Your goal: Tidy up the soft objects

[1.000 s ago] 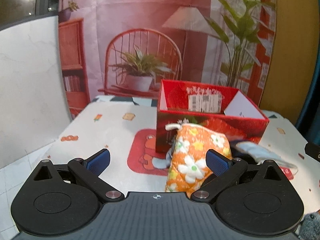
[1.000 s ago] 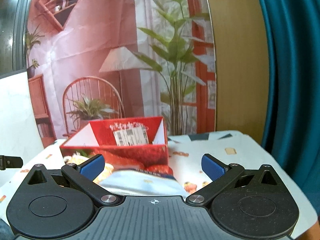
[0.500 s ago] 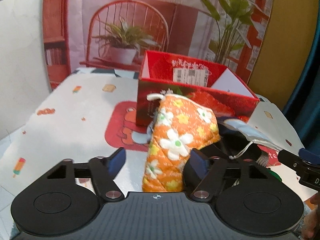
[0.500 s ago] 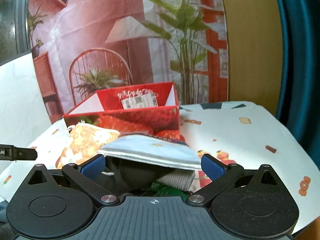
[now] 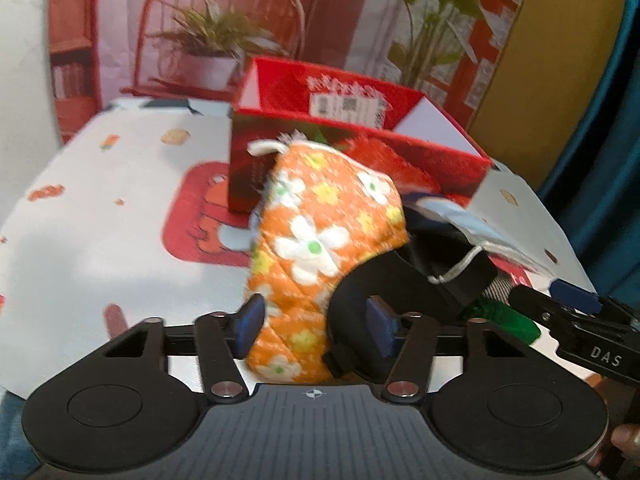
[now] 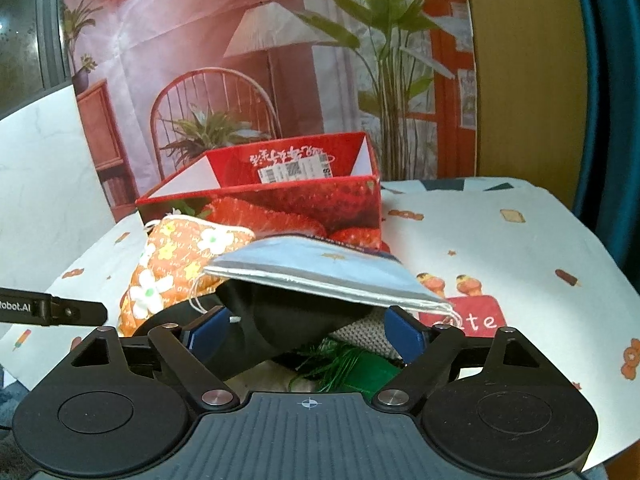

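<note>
An orange floral mitt (image 5: pixel 320 232) leans on a red strawberry box (image 5: pixel 360 160) with an open top. My left gripper (image 5: pixel 316 324) is closing, its jaws on either side of the mitt's lower end and a black strap (image 5: pixel 400 276). The left pad sits at the mitt's edge, with no firm pinch visible. My right gripper (image 6: pixel 304 336) is also closing, still wide, around a pile: a light blue pouch (image 6: pixel 320 272) on top, a black item (image 6: pixel 288 320), grey knit (image 6: pixel 368 332) and a green tuft (image 6: pixel 360 372). The mitt (image 6: pixel 180 256) lies left of that pile.
The white cartoon-print tablecloth (image 5: pixel 100 248) covers the table, its bare part to the left and its right part (image 6: pixel 520 264) beside the box (image 6: pixel 280 196). A printed backdrop stands behind. The other gripper's finger (image 5: pixel 572 304) is close on the right.
Both grippers sank and tipped down onto the pile. The left jaws narrowed a lot around the mitt. The right jaws narrowed a little over the blue pouch.
</note>
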Demonstrator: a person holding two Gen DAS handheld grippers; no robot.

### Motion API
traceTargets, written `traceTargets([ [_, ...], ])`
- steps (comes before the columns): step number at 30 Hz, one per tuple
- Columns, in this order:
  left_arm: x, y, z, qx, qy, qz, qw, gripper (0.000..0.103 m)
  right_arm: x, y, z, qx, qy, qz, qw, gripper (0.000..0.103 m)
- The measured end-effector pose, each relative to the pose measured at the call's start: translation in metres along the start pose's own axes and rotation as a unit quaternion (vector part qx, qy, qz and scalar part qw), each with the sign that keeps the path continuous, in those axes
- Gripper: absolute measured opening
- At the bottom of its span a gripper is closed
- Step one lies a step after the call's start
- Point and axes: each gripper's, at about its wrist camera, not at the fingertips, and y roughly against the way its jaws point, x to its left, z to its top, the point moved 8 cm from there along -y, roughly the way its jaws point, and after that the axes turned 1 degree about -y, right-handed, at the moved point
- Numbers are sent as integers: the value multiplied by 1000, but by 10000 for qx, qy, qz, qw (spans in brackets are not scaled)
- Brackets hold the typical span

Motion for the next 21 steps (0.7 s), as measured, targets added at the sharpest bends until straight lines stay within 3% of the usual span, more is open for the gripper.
traceTargets([
  [10,-11,-42,-14,641,24,-274,9976,47,2,-23,-8,130,-16,2,9999,72],
  [16,-19,-55,-19,813,-77,-394,9959,45,2,-30,-16,279,-143,44,9995,72],
  [17,-20,-56,-19,793,-102,-399,9960,41,2,-31,-16,282,-159,50,9995,72],
  [19,-20,-53,-18,674,-134,-325,9971,22,2,-30,-16,275,-172,56,9995,72],
  [21,-17,-48,-16,543,-83,-294,9981,16,2,-30,-16,266,-181,62,9995,72],
])
